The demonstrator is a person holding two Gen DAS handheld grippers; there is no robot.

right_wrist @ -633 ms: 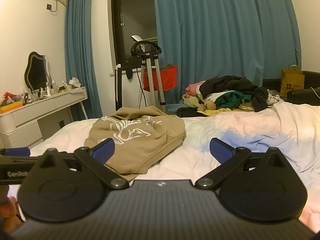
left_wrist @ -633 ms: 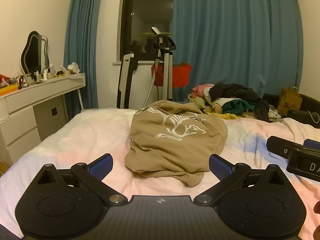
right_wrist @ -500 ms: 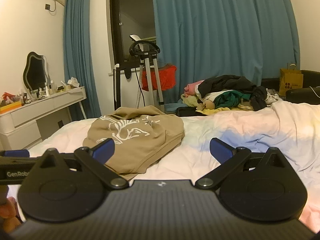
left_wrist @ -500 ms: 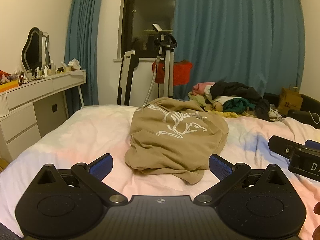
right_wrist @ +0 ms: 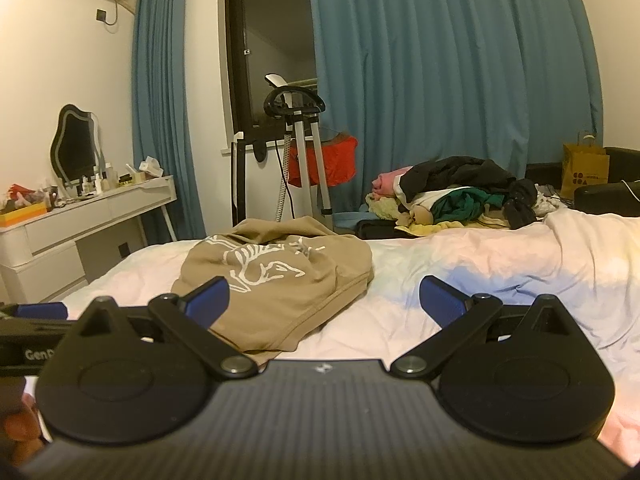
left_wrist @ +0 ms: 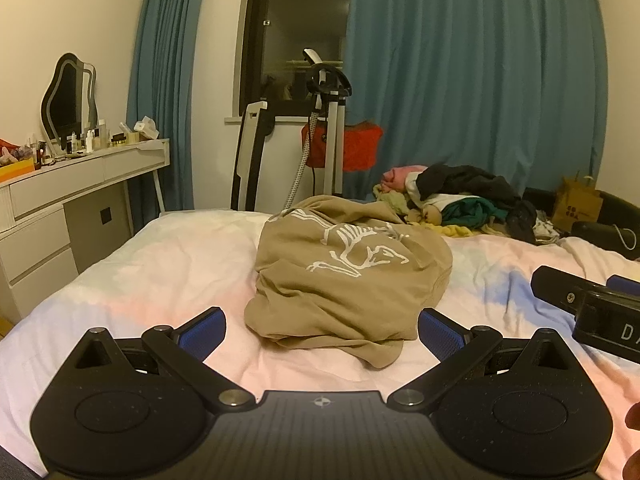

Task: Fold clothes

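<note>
The tan sweatshirt [left_wrist: 348, 276] with a white skeletal print lies crumpled on the bed [left_wrist: 160, 264]. The left gripper [left_wrist: 320, 330] hovers near its front edge, jaws spread, grasping nothing. The right gripper [right_wrist: 324, 300] stands just beside it, likewise released. A clothes pile [left_wrist: 460, 204] sits behind the sweatshirt, apparently beyond the bed's far edge.

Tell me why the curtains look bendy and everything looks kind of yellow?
Left wrist view: the fisheye lens bows the blue curtains near the edges, and warm lamplight tints the bed pinkish-yellow. Right wrist view: same curving; the tan sweatshirt stays sharp, and the corners go dark.
</note>
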